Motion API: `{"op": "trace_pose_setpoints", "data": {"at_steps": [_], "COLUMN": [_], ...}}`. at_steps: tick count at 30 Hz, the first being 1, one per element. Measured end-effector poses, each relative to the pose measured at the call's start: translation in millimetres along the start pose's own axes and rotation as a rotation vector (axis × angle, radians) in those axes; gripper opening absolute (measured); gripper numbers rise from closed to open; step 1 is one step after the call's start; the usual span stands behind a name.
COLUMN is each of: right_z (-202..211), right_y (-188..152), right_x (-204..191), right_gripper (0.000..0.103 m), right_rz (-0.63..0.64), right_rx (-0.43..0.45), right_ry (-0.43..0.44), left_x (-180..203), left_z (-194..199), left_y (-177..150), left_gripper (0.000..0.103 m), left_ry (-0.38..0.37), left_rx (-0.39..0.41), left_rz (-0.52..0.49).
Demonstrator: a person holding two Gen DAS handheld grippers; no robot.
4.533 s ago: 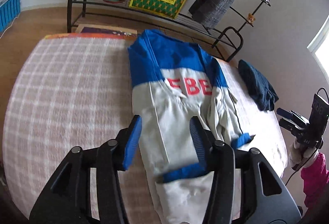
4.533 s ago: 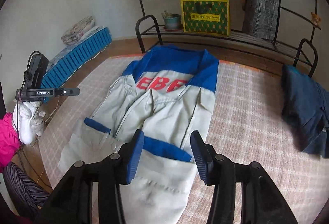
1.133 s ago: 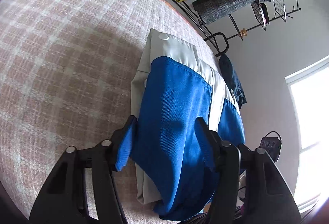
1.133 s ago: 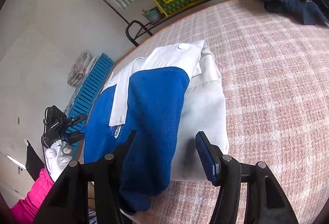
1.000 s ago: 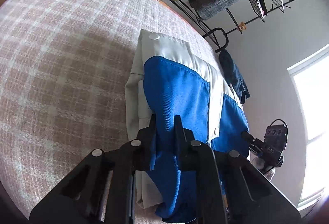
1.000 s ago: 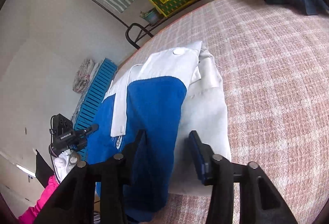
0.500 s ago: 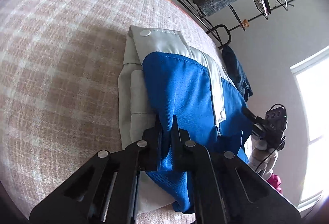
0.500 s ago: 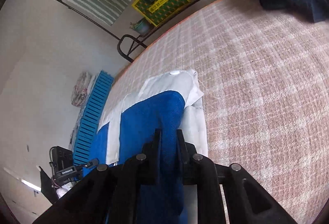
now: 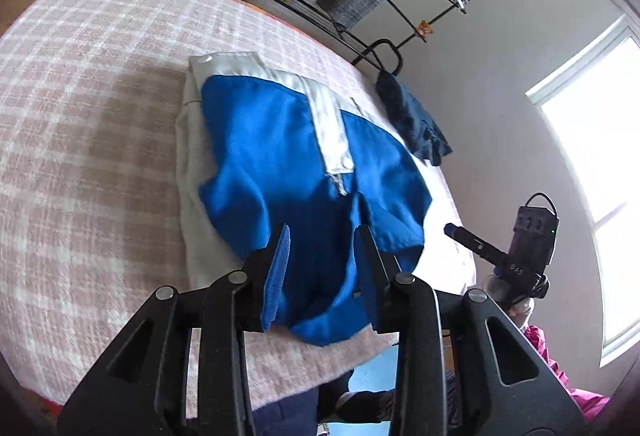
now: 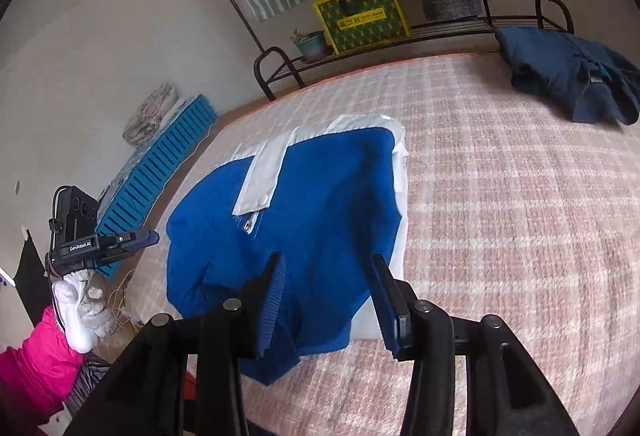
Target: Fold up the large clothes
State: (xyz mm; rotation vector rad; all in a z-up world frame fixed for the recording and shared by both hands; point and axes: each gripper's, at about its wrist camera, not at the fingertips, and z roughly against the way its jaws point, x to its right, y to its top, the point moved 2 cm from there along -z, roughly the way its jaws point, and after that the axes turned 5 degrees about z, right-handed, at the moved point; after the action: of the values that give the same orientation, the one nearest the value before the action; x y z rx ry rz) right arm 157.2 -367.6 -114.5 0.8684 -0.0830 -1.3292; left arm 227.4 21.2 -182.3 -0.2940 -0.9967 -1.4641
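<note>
Left wrist view: left gripper point(image 9: 322, 256) has just been opening, fingers spread, blue cloth between them but unpinched.
Garment: blue-and-white jacket point(image 9: 280, 155) lies folded on the checked bed point(image 9: 80, 115), near edge.
Right wrist view: right gripper point(image 10: 328, 288) has likewise just been opening, fingers apart over the jacket point(image 10: 320, 203).
Tip: I'd lift clear without snagging the fold.

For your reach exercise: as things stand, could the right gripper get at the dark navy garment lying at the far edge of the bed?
Probably yes. The right gripper is open and holds nothing, and only bare checked bedcover lies between it and the navy garment.
</note>
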Motion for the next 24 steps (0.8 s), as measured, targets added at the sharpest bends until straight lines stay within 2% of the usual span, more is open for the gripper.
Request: {"op": "trace_pose_setpoints", "data": {"at_steps": [2,3,5,10,11,12,14,15,18,19,20,22,23,24], "right_z": [4,5,0,-41,-52,-61,-74,-77,-89,-91,-94,-99,-99,-98], "right_y": [-10,-12,-16,-29,-30,-30,-20,-12,16,23,29,33,34,36], "right_x": [-17,-27,-47,-72,-74,-74,-71,-67,-40,-27,-15,-4,-1,-2], "right_gripper": [0.048,0.058,0.072,0.071,0.065,0.055,0.042,0.039,0.039,0.038,0.038,0.035,0.025,0.025], "right_rz": [0.044,0.092,0.219,0.462,0.491,0.497,0.448,0.397,0.17,0.094,0.047,0.04,0.044,0.051], "right_rx": [0.012,0.015,0.011,-0.106,-0.133,-0.156,-0.168,-0.152,-0.118,-0.108,-0.106,-0.119,-0.121,-0.117], "right_ry": [0.064,0.074,0.019,-0.091,-0.11,-0.11,-0.068,-0.046,0.034,0.032,-0.005,-0.11,-0.125,-0.136], "left_x": [14,20,27,21,19,16,7,3,-2,-2,-1,-3,-4,-5], "left_z": [-1,-4,-16,-52,-57,-62,-67,-69,-68,-68,-67,-65,-63,-61], "left_y": [-9,-13,-18,-24,-24,-22,-18,-16,-12,-12,-12,-11,-11,-9], "left_gripper": [0.039,0.041,0.041,0.041,0.041,0.041,0.041,0.041,0.041,0.041,0.041,0.041,0.041,0.041], "left_ry": [-0.01,-0.004,0.02,0.119,0.143,0.181,0.178,0.176,0.182,0.188,0.193,0.191,0.19,0.193], "left_rx": [-0.012,-0.022,-0.049,-0.099,-0.102,-0.095,-0.101,-0.103,-0.091,-0.088,-0.085,-0.082,-0.079,-0.071], "left_rz": [-0.039,-0.062,-0.096,-0.129,-0.141,-0.153,-0.121,-0.101,-0.095,-0.103,-0.111,-0.111,-0.109,-0.109]}}
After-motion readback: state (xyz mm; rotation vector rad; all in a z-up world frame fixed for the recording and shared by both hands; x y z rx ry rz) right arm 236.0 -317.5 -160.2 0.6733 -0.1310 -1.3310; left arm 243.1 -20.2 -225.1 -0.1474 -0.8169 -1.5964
